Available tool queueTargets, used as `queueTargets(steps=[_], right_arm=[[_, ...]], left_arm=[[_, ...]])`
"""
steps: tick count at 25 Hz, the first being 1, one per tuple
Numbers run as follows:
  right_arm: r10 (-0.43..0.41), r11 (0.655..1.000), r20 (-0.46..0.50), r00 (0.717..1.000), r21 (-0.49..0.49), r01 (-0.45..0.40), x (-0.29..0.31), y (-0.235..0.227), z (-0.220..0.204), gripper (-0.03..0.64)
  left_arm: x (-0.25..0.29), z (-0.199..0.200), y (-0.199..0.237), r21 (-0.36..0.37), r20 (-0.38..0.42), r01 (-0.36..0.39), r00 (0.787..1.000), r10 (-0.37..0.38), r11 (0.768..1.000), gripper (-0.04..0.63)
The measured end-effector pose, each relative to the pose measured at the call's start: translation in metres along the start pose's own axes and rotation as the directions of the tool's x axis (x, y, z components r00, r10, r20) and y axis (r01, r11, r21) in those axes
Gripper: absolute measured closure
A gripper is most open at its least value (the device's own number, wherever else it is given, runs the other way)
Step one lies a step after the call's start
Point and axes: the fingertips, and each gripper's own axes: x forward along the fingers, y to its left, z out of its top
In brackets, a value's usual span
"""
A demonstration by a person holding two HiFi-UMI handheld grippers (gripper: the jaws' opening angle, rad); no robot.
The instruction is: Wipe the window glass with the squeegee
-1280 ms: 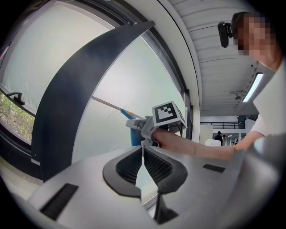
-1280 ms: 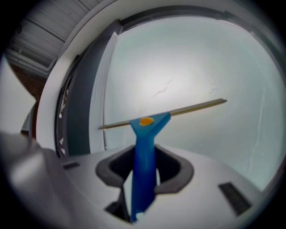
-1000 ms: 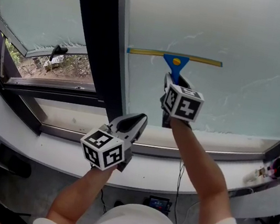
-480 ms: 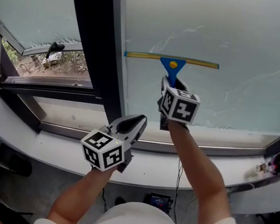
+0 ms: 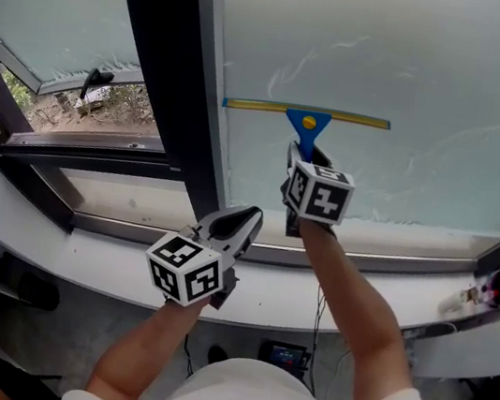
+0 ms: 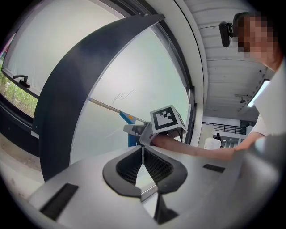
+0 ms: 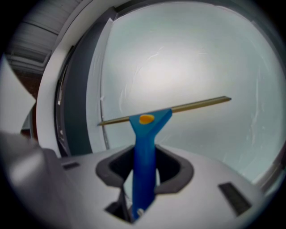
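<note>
low on the window glass, the right tool grips the squeegee handle; left tool closed, empty. keep the blade level, pressed flat, pulling straight down to the sill.

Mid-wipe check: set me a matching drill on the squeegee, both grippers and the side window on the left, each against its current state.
Things:
1. squeegee
2. left gripper
3. right gripper
4. side window

States:
A. shut, nothing between the jaws
B. ajar, greenery showing under its frame
C. shut on the blue handle
D. stretched level across the big pane

Pairs: 1-D, 2-A, 3-C, 4-B.
</note>
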Motion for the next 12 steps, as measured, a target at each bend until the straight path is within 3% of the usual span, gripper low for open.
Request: queueTargets(steps=[12], right_arm=[[0.001, 1.0, -0.046, 0.999, 0.004, -0.001, 0.004, -0.001, -0.027, 0.468]], left_arm=[[0.002, -0.018, 0.004, -0.029, -0.025, -0.003, 1.0, 0.003, 1.0, 0.555]])
